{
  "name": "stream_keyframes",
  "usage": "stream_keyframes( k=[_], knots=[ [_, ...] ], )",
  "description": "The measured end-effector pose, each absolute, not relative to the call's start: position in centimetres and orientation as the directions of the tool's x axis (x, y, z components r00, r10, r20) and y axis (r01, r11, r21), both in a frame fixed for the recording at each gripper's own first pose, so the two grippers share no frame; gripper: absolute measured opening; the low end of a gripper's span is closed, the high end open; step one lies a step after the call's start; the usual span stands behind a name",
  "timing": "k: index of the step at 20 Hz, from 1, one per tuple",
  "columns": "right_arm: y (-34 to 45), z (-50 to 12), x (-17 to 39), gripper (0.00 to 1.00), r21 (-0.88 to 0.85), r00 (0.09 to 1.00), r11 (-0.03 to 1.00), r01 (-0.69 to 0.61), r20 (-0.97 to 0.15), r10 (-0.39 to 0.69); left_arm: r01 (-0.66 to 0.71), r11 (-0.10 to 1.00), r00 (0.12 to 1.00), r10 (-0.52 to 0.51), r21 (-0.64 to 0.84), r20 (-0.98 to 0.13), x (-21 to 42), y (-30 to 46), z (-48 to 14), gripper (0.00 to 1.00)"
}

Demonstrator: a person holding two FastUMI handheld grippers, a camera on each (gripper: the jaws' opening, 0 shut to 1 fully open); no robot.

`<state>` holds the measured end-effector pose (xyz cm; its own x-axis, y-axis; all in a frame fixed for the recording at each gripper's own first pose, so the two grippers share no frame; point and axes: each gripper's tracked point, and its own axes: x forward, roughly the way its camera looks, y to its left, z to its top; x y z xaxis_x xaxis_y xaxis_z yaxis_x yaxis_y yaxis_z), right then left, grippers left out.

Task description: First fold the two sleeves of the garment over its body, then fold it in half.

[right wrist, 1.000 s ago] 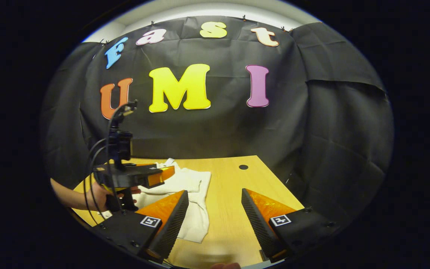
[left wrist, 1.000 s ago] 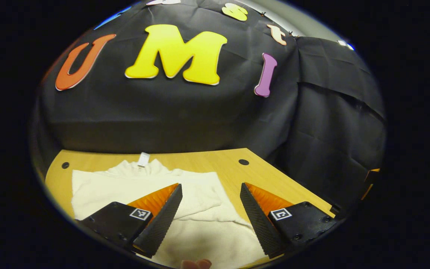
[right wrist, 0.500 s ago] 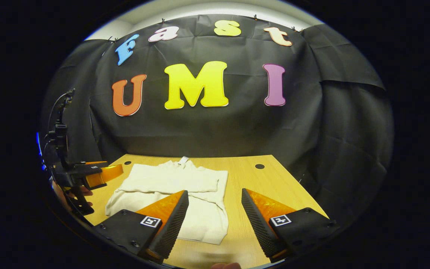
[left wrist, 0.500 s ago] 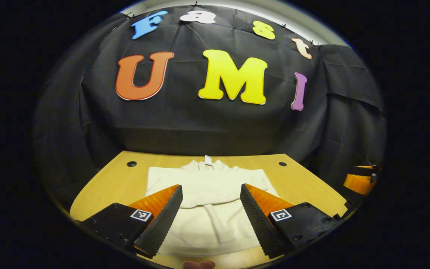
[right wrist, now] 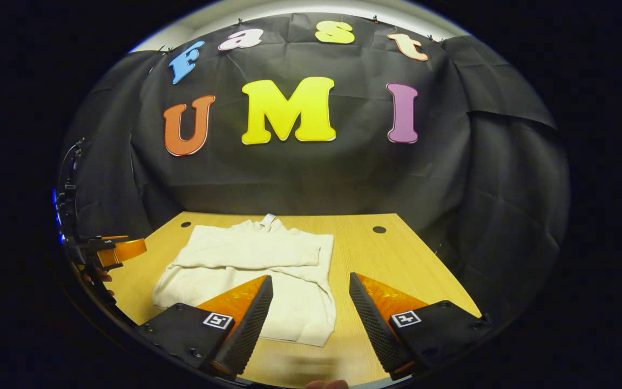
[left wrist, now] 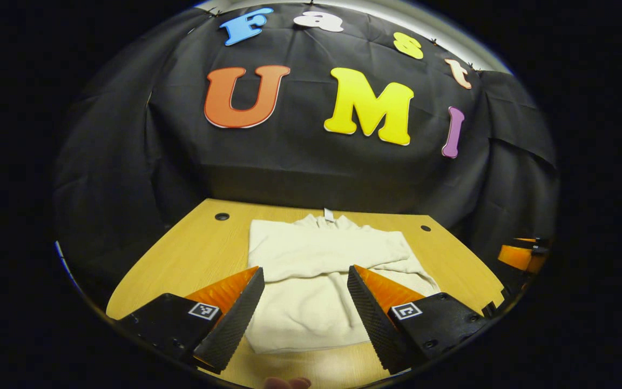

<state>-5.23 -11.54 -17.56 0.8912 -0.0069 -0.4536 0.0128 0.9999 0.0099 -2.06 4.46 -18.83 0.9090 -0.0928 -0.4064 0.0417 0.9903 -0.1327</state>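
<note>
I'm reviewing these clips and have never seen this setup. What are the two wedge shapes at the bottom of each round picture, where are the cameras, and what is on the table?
No robot arm here: a person carries a handheld two-finger gripper in each hand, with a fisheye camera riding on each. The wedges are that gripper's own fingers. In the left gripper view the left gripper is open and holds nothing; the same goes for the right gripper in the right gripper view. On the wooden table lies a cream garment, sleeves already folded across its body, collar toward the black cloth wall. It is not yet folded in half.
</note>
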Motion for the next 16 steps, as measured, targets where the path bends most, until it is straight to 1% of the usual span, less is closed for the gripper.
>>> stream_keyframes(
  k=[3, 5, 8, 11, 14, 15, 16],
  knots=[
    [-12.6, -21.3, -6.1, 0.89, 0.015, 0.842, 1.0, 0.023, -0.539, -0.011, 0.029, 0.986, 0.866, -0.105, -0.161, -0.488, -3.5, 6.5, -22.8, 1.0],
    [-13.1, -24.2, -6.8, 0.9, 0.026, 0.796, 0.999, 0.033, -0.605, -0.01, 0.027, 0.986, 0.822, -0.116, -0.165, -0.558, -4.4, 7.9, -25.8, 1.0],
    [-13.6, -28.2, -7.8, 0.9, 0.027, 0.731, 0.999, 0.042, -0.682, -0.013, 0.005, 0.984, 0.774, -0.115, -0.175, -0.622, -5.4, 10.4, -29.1, 1.0],
    [-13.6, -31.8, -9.1, 0.9, 0.027, 0.662, 0.999, 0.045, -0.75, -0.009, 0.01, 0.974, 0.699, -0.168, -0.226, -0.695, -6.5, 10.6, -33.2, 0.99],
    [-13.2, -34.4, -9.1, 0.9, 0.031, 0.607, 0.998, 0.047, -0.795, -0.004, -0.003, 0.963, 0.644, -0.204, -0.269, -0.737, -6.9, 9.9, -35.2, 0.99],
    [-13.0, -35.1, -9.1, 0.9, 0.034, 0.593, 0.998, 0.051, -0.805, -0.003, -0.005, 0.963, 0.635, -0.206, -0.27, -0.744, -6.9, 9.6, -35.5, 0.99],
    [-12.9, -35.7, -9.0, 0.92, 0.039, 0.581, 0.997, 0.06, -0.814, -0.003, 0.002, 0.965, 0.644, -0.203, -0.264, -0.738, -6.3, 9.6, -35.3, 0.99]
  ],
)
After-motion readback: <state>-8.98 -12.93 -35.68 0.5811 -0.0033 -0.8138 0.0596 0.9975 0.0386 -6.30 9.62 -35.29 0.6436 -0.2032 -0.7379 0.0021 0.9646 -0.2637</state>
